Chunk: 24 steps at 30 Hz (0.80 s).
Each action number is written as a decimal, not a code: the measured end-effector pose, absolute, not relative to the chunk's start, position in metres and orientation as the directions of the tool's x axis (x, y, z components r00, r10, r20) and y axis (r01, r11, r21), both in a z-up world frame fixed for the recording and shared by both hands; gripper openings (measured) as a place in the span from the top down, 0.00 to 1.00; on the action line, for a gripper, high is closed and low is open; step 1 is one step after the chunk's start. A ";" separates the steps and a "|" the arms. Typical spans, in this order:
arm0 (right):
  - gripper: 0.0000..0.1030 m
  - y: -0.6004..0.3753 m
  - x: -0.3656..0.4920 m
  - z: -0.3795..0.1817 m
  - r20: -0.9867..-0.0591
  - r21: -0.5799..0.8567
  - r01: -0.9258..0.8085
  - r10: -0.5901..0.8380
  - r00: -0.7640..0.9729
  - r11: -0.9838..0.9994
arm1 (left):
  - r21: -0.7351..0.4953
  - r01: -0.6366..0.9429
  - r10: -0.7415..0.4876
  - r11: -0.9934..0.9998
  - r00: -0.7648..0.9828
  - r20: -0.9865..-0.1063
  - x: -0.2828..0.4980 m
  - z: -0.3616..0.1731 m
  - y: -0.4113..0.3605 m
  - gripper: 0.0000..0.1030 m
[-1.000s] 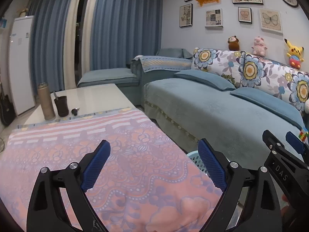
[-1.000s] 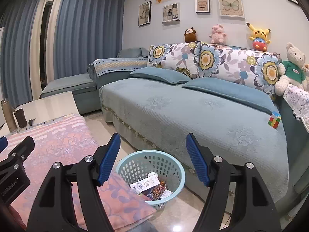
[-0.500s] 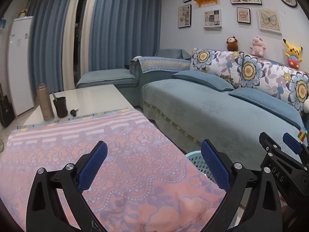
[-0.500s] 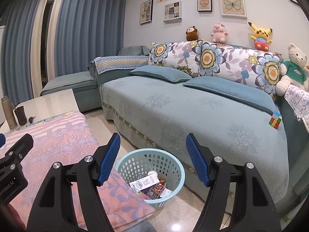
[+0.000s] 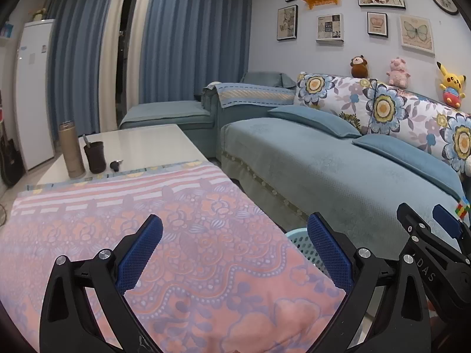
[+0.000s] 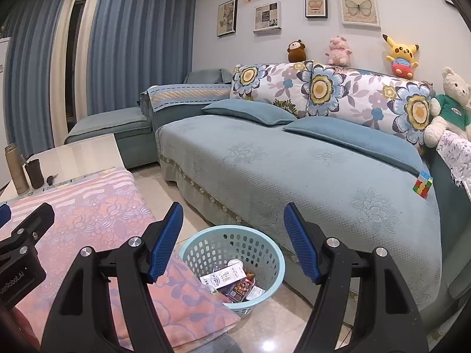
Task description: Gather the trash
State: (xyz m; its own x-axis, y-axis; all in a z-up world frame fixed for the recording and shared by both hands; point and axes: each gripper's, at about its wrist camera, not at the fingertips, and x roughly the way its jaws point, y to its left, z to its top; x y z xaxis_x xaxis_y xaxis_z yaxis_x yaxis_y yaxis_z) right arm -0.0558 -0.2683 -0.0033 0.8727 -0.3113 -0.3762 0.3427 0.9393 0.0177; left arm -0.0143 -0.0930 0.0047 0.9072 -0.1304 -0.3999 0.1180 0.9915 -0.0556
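A light blue plastic basket [image 6: 273, 253] stands on the floor between the table and the sofa. It holds trash: a white carton [image 6: 222, 278], dark wrappers [image 6: 240, 288] and a small white cup. Its rim also shows in the left wrist view [image 5: 300, 238]. My right gripper [image 6: 232, 238] is open and empty, held above the basket. My left gripper [image 5: 235, 250] is open and empty, above the pink patterned cloth [image 5: 147, 220] on the table. The right gripper's fingers [image 5: 426, 235] show at the right edge of the left wrist view.
On the white table [image 5: 141, 144] stand a tan flask [image 5: 70, 150], a dark cup [image 5: 94, 157] and keys [image 5: 115, 164]. A blue sofa [image 6: 294, 170] with cushions runs along the right. A colour cube [image 6: 423, 184] lies on it. Plush toys sit on top.
Both grippers have drifted slightly up and back; the basket sits a little lower in the right wrist view. Both stay open and empty.
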 end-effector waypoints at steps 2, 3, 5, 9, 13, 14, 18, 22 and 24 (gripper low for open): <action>0.34 -0.267 -0.055 -0.003 -0.376 0.014 0.339 -0.310 0.873 0.941 | -0.060 0.115 -0.130 0.992 0.908 -0.399 -0.015 0.004 -0.093 0.07; 0.33 -0.267 -0.055 -0.003 -0.376 0.014 0.338 -0.308 0.874 0.941 | -0.062 0.115 -0.130 0.991 0.908 -0.399 -0.015 0.004 -0.093 0.07; 0.32 -0.266 -0.056 -0.003 -0.376 0.013 0.338 -0.309 0.874 0.941 | -0.058 0.113 -0.127 0.992 0.908 -0.398 -0.016 0.004 -0.093 0.07; 0.32 -0.266 -0.055 -0.003 -0.381 0.020 0.337 -0.305 0.873 0.941 | -0.061 0.115 -0.129 0.992 0.908 -0.399 -0.016 0.004 -0.093 0.07; 0.31 -0.267 -0.055 -0.004 -0.383 0.023 0.337 -0.303 0.872 0.941 | -0.063 0.115 -0.130 0.991 0.908 -0.399 -0.016 0.004 -0.093 0.07; 0.30 -0.267 -0.055 -0.004 -0.384 0.023 0.337 -0.303 0.872 0.941 | -0.061 0.115 -0.130 0.991 0.908 -0.398 -0.016 0.004 -0.094 0.07; 0.24 -0.270 -0.055 -0.004 -0.386 0.035 0.342 -0.303 0.871 0.939 | -0.055 0.118 -0.131 0.991 0.910 -0.394 -0.016 0.005 -0.093 0.07; 0.23 -0.270 -0.056 -0.005 -0.389 0.038 0.344 -0.303 0.870 0.938 | -0.055 0.119 -0.131 0.991 0.910 -0.394 -0.017 0.005 -0.093 0.07; 0.21 -0.270 -0.056 -0.006 -0.389 0.042 0.344 -0.302 0.870 0.938 | -0.056 0.119 -0.132 0.991 0.909 -0.395 -0.016 0.005 -0.093 0.07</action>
State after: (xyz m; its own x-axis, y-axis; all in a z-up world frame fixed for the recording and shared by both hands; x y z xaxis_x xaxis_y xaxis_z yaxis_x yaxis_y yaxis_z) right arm -0.0558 -0.2699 -0.0057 0.8703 -0.3023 -0.3888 0.3445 0.9379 0.0419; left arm -0.0162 -0.0934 0.0046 0.9093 -0.1318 -0.3947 0.1192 0.9913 -0.0563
